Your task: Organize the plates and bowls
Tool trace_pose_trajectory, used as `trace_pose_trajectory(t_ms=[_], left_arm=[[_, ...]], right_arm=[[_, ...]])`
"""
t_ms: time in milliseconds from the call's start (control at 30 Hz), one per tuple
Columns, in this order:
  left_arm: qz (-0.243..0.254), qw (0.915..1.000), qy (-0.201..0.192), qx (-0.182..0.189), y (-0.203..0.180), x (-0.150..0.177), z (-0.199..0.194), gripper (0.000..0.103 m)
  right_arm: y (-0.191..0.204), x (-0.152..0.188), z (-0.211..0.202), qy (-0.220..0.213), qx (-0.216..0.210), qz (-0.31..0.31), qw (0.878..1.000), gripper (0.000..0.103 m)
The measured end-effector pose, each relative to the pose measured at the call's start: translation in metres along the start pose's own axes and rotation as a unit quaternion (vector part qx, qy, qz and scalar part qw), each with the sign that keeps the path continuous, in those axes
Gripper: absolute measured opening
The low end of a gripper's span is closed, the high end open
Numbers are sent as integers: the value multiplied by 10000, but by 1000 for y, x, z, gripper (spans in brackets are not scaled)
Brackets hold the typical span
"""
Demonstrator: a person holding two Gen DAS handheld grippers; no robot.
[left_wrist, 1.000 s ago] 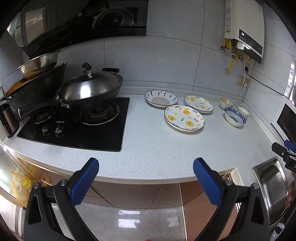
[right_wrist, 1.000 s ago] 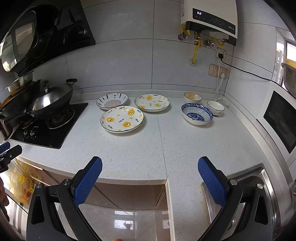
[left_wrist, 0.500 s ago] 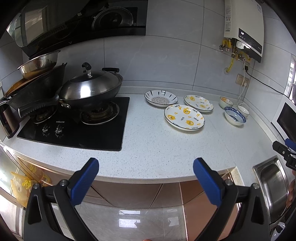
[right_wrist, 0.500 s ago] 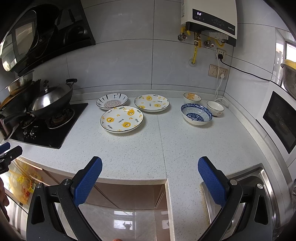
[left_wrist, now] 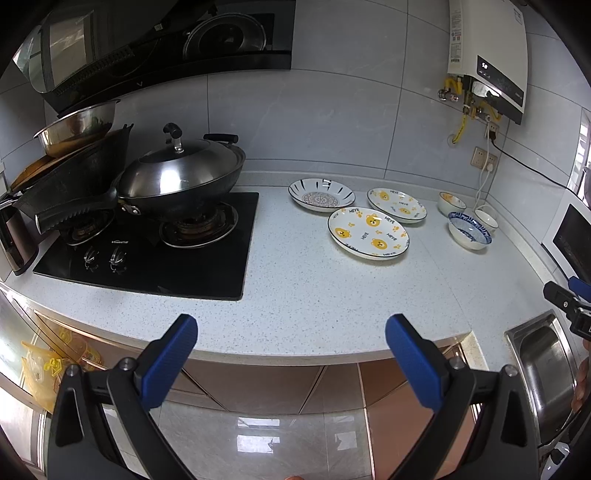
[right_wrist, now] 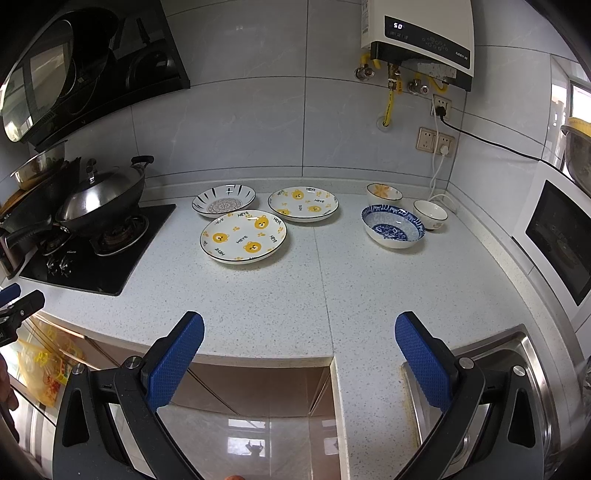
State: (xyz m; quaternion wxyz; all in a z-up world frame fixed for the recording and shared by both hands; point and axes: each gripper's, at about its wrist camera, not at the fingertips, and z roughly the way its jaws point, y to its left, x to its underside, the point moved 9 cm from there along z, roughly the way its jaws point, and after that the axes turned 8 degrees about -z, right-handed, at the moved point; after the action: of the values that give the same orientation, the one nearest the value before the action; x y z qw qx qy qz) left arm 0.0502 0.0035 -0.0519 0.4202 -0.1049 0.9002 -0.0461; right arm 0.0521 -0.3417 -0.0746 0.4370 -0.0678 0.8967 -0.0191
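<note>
Three plates and three bowls on the speckled counter [right_wrist: 258,295], all empty. Two bear plates [right_wrist: 243,238] [right_wrist: 303,204] say "HEYE"; the striped plate [right_wrist: 223,200] sits behind, nearest the stove [right_wrist: 99,254]. Off to the right: blue patterned bowl [right_wrist: 392,226], flower bowl [right_wrist: 384,194], small white bowl [right_wrist: 430,214]. Water heater [right_wrist: 421,33] reads 50. Left gripper [left_wrist: 291,354] and right gripper [right_wrist: 299,354] hang at the counter's edge, jaws wide apart, holding nothing.

"HEYE" marks both bear plates [right_wrist: 243,238]; the heater display [right_wrist: 398,26] reads "50".
</note>
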Motion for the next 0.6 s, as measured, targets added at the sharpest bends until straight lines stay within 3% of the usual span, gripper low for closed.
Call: trace_pose_trajectory(t_ms=[600], left_arm=[[8, 10000, 49, -5, 1, 1, 10, 103]], right_arm=[[-4, 2, 8, 48, 5, 10, 10000, 102]])
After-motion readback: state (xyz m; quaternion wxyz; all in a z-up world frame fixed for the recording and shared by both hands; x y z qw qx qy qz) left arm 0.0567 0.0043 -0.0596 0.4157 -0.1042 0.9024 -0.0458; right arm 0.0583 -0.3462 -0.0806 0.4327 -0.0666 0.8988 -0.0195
